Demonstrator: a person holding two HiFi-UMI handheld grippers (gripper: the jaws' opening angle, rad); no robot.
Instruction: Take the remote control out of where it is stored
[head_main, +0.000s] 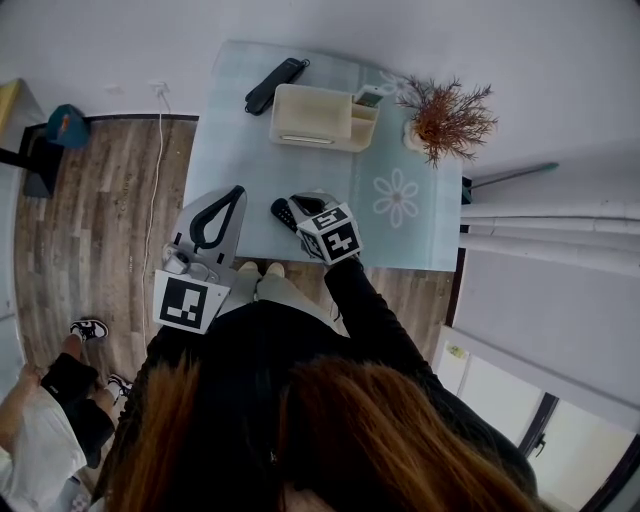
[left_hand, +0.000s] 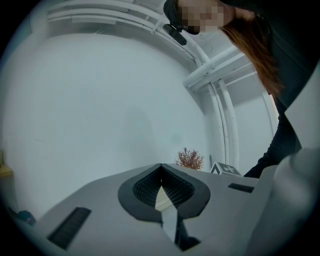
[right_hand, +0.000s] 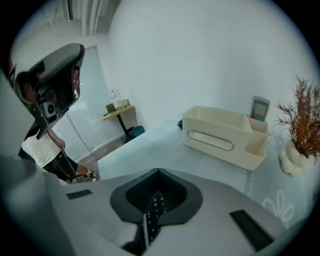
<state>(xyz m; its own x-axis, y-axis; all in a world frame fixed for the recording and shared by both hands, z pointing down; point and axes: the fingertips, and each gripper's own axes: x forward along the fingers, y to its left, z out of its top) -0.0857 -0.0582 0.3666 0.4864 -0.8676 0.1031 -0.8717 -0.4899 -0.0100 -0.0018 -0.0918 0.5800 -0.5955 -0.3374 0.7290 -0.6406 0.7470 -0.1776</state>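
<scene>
A black remote (head_main: 282, 212) with small buttons lies on the pale blue table (head_main: 240, 160) near its front edge. My right gripper (head_main: 296, 204) hangs right over it, tilted down, its jaws closed tip to tip. In the right gripper view (right_hand: 158, 171) the remote (right_hand: 151, 216) shows through the slot below the tips, not pinched by the pads. A second, white remote (head_main: 368, 97) stands in the side compartment of a cream organizer box (head_main: 310, 117). My left gripper (head_main: 238, 192) hovers over the table's front left edge, shut and empty (left_hand: 160, 167).
A long black handset (head_main: 275, 85) lies at the table's back left behind the box. A dried plant in a white vase (head_main: 448, 118) stands at the back right. A person (head_main: 50, 400) stands on the wood floor at the left.
</scene>
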